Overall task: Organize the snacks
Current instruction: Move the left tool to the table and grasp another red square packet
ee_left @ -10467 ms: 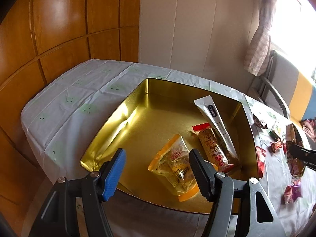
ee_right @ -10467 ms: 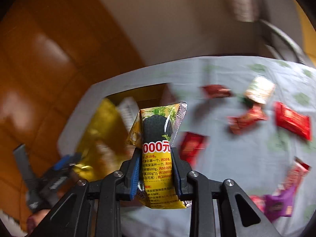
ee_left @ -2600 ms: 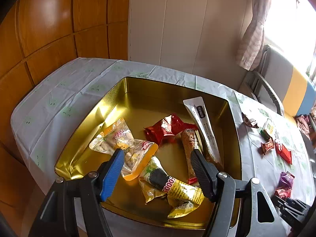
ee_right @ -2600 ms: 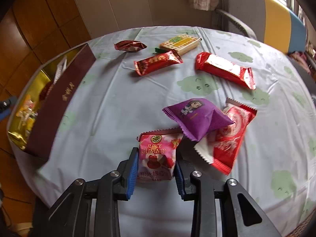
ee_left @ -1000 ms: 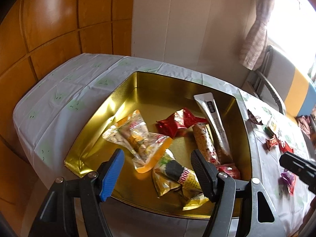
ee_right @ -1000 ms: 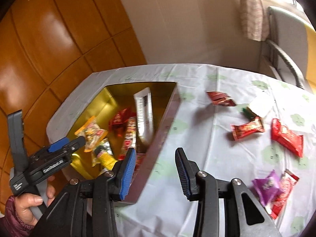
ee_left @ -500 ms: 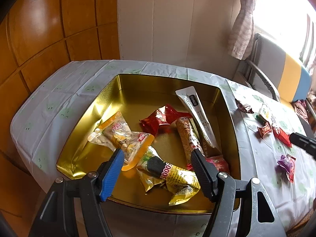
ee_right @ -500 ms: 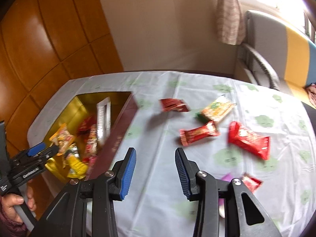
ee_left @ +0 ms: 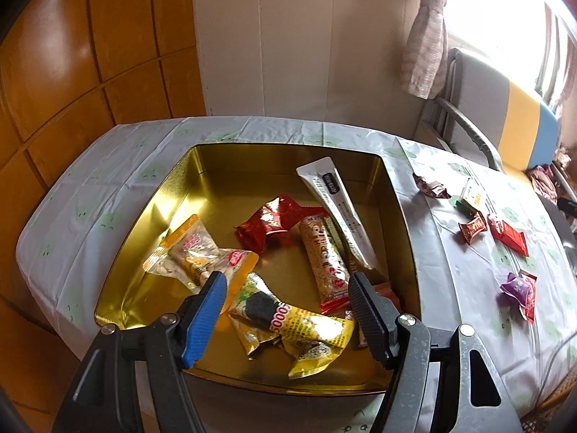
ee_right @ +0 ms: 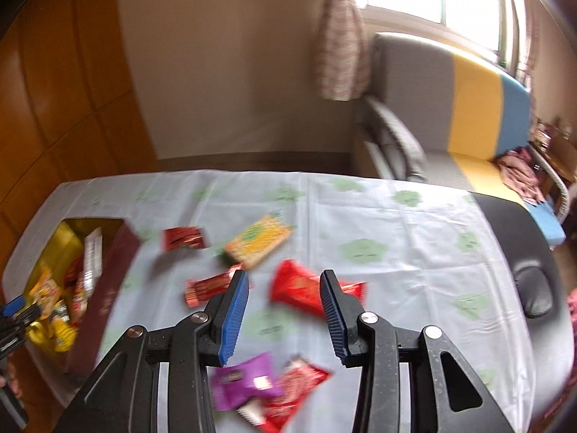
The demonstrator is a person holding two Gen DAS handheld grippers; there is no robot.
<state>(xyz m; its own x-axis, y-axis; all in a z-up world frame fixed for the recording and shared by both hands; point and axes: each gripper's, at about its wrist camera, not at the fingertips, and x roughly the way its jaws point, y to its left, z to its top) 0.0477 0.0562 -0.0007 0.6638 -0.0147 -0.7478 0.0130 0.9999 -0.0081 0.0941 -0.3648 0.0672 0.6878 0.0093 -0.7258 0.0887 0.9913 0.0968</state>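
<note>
Jaws both parted and empty; right gripper (ee_right: 285, 312) over red packet (ee_right: 306, 290) on surface, next grab for tin (ee_left: 173, 195)

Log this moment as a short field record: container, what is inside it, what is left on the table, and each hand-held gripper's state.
container: gold metal tin, open, on the table
inside: yellow snack packet, clear nut pouch, red wrapper, long white sachet, tan bar
on table: purple packet, large red packet, yellow-green cracker pack
left hand-held gripper: open, empty, above the tin
right hand-held gripper: open, empty, above the table snacks
</note>
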